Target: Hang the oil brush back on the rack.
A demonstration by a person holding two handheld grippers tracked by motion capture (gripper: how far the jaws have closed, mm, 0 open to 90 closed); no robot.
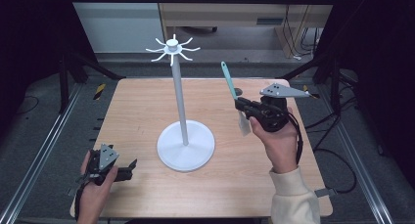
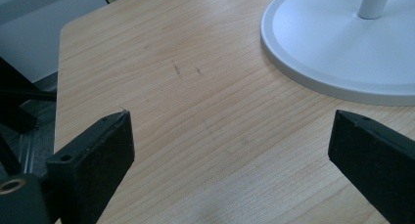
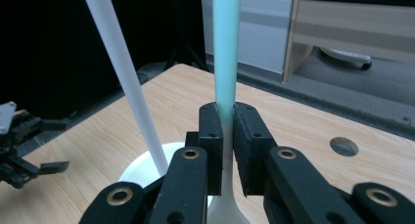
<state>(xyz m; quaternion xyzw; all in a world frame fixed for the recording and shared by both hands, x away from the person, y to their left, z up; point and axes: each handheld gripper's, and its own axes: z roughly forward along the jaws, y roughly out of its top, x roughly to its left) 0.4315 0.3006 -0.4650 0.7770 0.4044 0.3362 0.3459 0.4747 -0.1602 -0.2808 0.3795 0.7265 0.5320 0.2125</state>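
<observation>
- The right gripper [image 1: 243, 106] holds a spatula [image 1: 232, 89] above the counter [image 1: 137, 101], jaws clamped on its handle, near the white stand [image 1: 182, 106].
- The left gripper [image 1: 131, 168] rests low, jaws wide apart, holding nothing.

Spans the middle of the high view: a light wooden tabletop with clipped corners [image 1: 137, 116], pale grain running lengthwise, a few faint dark scuffs showing in the left gripper view [image 2: 195, 136]. Carries a small round hole [image 1: 238, 92] near its far right edge, seen again in the right gripper view [image 3: 344, 146]. Flanked by a long aluminium rail on the left [image 1: 44, 150] and another on the right [image 1: 357, 180]. Beside the far left corner, a yellow-and-black striped marker [image 1: 99, 91] on the grey carpeted floor [image 1: 244, 67]. Farther back stands a light wooden cabinet [image 1: 220, 13], with black cables [image 1: 298, 38] hanging just right of it.
</observation>
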